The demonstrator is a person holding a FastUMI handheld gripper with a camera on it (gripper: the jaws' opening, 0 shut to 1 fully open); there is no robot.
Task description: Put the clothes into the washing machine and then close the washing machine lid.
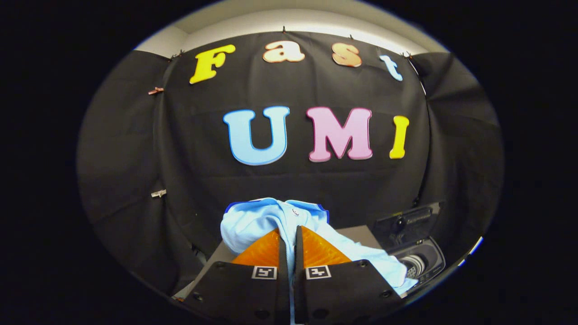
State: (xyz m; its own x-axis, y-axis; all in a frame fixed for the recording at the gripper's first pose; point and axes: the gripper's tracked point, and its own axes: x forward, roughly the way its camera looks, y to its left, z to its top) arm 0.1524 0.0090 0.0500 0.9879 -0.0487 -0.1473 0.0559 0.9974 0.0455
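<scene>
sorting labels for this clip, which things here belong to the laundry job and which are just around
Part of the job:
- light blue garment, pinched between the orange fingers of the claw
- washing machine, lid open, beyond the fingers to the right

Just around:
- grey tabletop under the garment
- clips on the black cloth wall

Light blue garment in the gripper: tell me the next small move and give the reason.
Probably carry it sideways to the washing machine and hold it above the opening. The gripper is shut on the light blue garment, which bunches up ahead of the fingers and trails toward the machine. The machine sits off to the side with its lid raised, so the tub looks ready to take it.
</scene>
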